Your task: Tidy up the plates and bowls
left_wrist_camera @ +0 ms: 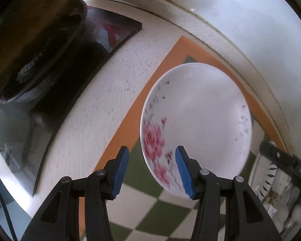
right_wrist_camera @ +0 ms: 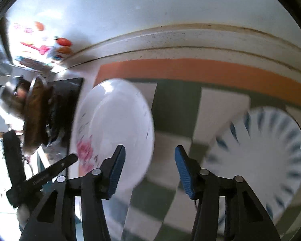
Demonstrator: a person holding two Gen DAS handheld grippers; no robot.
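The left gripper (left_wrist_camera: 151, 165) is wide open and holds nothing — the flower plate (left_wrist_camera: 196, 124) lies just past its tips on the checked mat (left_wrist_camera: 150, 217). The right gripper (right_wrist_camera: 148, 165) is wide open and empty too. Two plates — the striped plate (right_wrist_camera: 266, 160) sits apart. No words can be read.

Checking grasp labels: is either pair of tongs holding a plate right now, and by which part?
Nothing is held. The left tongs are open at the floral plate edge, not gripping it; the right tongs are open above the mat.
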